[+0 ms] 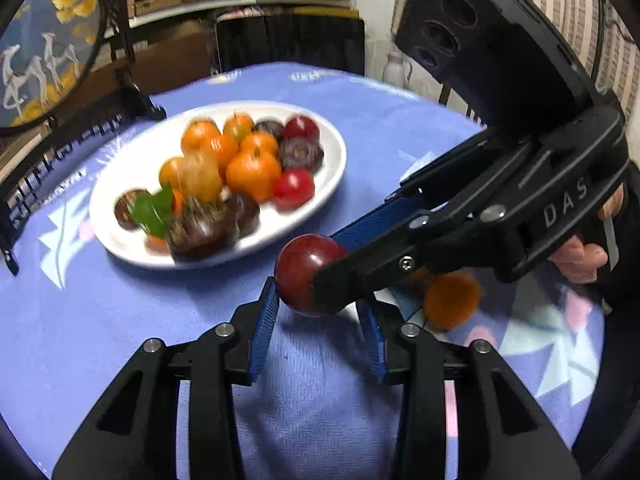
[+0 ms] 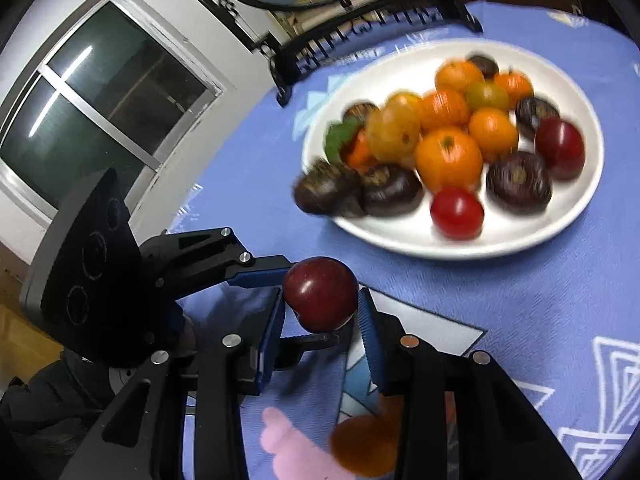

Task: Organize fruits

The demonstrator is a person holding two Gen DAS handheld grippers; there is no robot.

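A dark red plum [image 1: 306, 274] [image 2: 322, 294] is held above the blue tablecloth. Both grippers meet at it. In the left wrist view my left gripper [image 1: 322, 312] has its blue pads on either side of the plum, and the right gripper's fingers [image 1: 360, 248] reach in from the right and clamp it. In the right wrist view my right gripper [image 2: 322, 312] brackets the plum, and the left gripper's finger [image 2: 260, 274] touches it from the left. A white oval plate [image 1: 120, 240] [image 2: 568, 216] holds several oranges, dark chestnut-like fruits and red tomatoes.
A loose orange [image 1: 452, 300] [image 2: 368, 446] lies on the cloth under the right gripper. A black framed round picture stand [image 1: 52, 52] [image 2: 360, 24] stands behind the plate. A window [image 2: 104, 92] is at the left. The table edge curves close by.
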